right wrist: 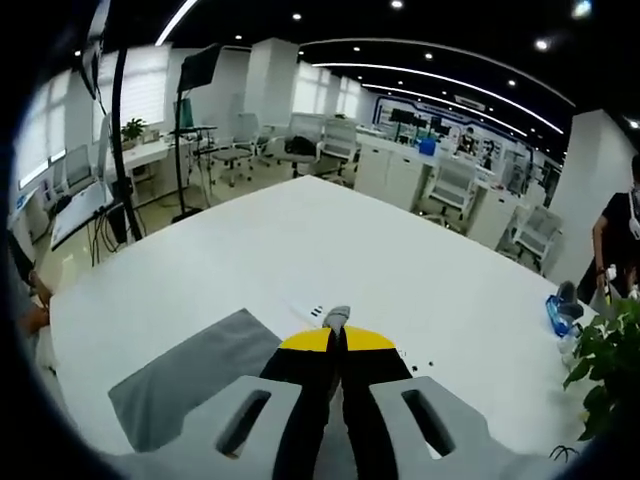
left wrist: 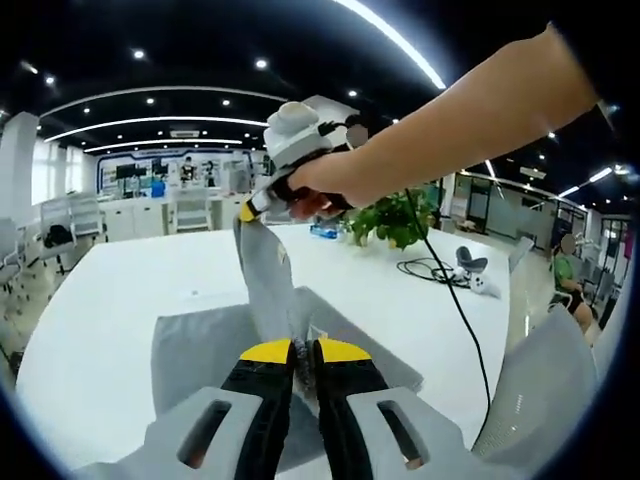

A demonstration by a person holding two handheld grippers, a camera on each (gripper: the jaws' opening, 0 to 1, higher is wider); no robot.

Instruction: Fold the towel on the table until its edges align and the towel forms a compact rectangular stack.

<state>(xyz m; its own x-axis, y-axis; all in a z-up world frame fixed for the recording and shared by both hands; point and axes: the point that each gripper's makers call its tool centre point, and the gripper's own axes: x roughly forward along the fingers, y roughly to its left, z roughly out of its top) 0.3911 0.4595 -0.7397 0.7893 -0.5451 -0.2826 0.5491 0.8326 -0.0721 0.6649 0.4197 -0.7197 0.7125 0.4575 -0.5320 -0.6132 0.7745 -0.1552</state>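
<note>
Both tongs are clamped on the grey towel: the left tongs pinch a near edge, the right tongs lift another corner, probably, above the white table.

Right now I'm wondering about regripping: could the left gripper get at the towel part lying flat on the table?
Probably not yet: the left gripper is shut on the towel, so it must let go first; the flat part lies just below.
</note>
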